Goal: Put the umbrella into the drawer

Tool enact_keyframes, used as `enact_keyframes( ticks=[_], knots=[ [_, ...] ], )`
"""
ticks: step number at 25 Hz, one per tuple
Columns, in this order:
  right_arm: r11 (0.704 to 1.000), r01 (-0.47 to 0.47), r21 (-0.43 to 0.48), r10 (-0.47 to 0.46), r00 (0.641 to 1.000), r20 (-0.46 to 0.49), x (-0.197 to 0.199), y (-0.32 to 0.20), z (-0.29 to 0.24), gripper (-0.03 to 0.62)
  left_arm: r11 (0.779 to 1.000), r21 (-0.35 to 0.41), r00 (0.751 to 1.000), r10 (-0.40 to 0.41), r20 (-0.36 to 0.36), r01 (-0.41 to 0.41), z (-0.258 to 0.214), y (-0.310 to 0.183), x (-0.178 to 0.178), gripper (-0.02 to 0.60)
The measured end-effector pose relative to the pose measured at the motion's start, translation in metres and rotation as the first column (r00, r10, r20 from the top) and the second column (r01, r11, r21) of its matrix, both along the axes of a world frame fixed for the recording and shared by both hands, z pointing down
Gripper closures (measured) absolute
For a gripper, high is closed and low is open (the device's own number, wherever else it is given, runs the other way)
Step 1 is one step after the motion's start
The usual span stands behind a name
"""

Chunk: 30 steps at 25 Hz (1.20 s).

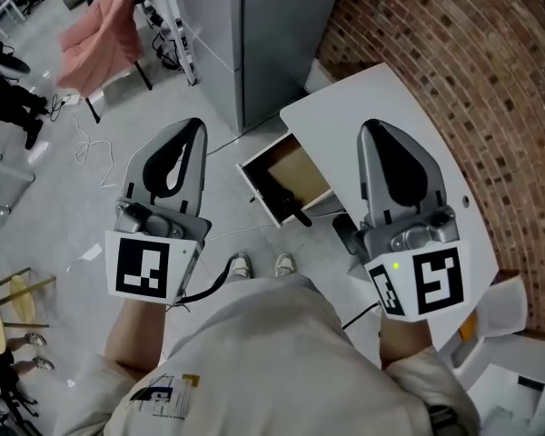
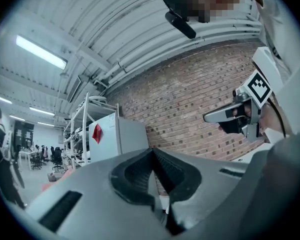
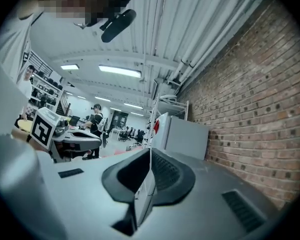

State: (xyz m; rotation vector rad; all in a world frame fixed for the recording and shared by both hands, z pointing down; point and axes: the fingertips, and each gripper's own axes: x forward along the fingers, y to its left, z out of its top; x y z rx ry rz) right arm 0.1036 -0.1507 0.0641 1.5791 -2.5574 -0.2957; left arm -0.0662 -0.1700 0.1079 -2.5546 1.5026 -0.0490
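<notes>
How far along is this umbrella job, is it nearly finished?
Looks mostly done: a dark thing, probably the umbrella, lies in the open drawer. Nothing is in hand; the left gripper and right gripper are both shut and empty. Left, perhaps: shutting the drawer.

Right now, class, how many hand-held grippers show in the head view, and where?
2. The left gripper hangs over the floor, left of the open drawer; the right gripper hangs over the white desk, right of that drawer. None looks hidden.
</notes>
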Motion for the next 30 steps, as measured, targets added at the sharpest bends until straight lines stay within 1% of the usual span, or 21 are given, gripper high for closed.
enact_keyframes(
  ticks=[3,8,15,20,30],
  knots=[
    [1.000,0.016,0.007,-0.017,0.999,0.030,0.001,0.015,-0.003,0.580,1.000,0.017,1.000,0.009,-0.014,-0.009,-0.002,0.010,0.002,0.573],
    [1.000,0.029,-0.004,-0.029,0.999,0.043,0.001,0.028,0.005,0.582,1.000,-0.018,1.000,0.017,-0.014,-0.017,0.008,0.021,0.001,0.573],
    [0.996,0.010,-0.085,-0.007,0.999,0.032,0.007,0.029,0.042,0.582,0.997,-0.069,1.000,0.022,-0.006,-0.022,0.032,0.025,0.004,0.574],
    [0.994,0.010,-0.110,-0.008,1.000,0.018,0.007,0.031,0.052,0.586,0.996,-0.090,1.000,0.018,-0.005,-0.018,0.036,0.025,0.004,0.573],
    [0.995,0.015,-0.102,-0.014,1.000,0.012,0.010,0.033,0.049,0.586,0.996,-0.082,1.000,0.030,-0.008,-0.030,0.035,0.030,0.008,0.574]
  ],
)
